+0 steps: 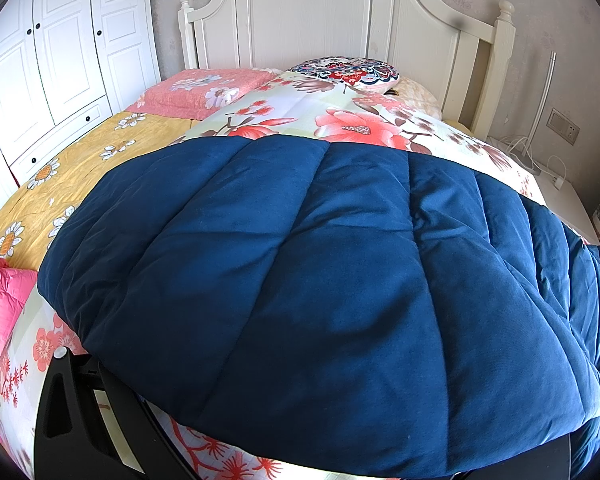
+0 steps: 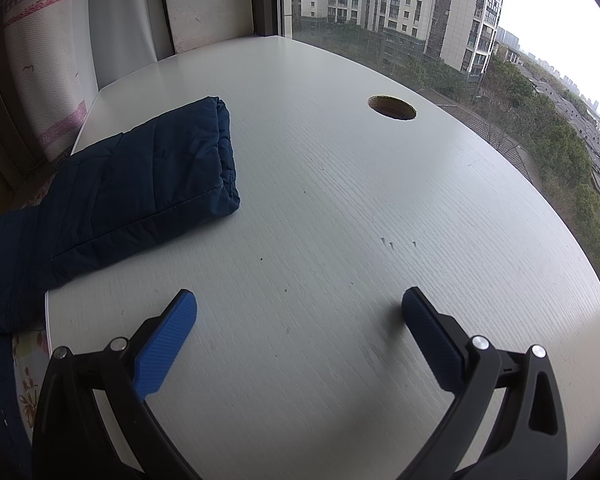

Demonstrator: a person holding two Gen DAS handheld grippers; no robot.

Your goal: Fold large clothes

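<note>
The left tool (image 1: 300, 440) is almost swallowed here: one black finger (image 1: 72, 412) pokes out on the near side of the navy quilted coat (image 1: 300, 264), the rest buried under that puffy fabric, so I cannot tell how its jaws stand. The coat spreads broad and soft, stitched in long padded channels, over a floral duvet (image 1: 360, 120) on the bed. Beyond the coat stands a white panelled headboard (image 1: 312, 12), with a pink pillow (image 1: 204, 88) below it.

Over to the right wrist view: the right tool (image 2: 300, 308) is spread wide, ribbed blue pads (image 2: 168, 344) gripping nothing, above a pale wood-grain desk (image 2: 340, 220). A padded navy sleeve (image 2: 148, 184), its cuff gathered, lies flat on the desk, well apart from the tool. A round cable hole (image 2: 392, 108) sits beyond the sleeve.
</note>
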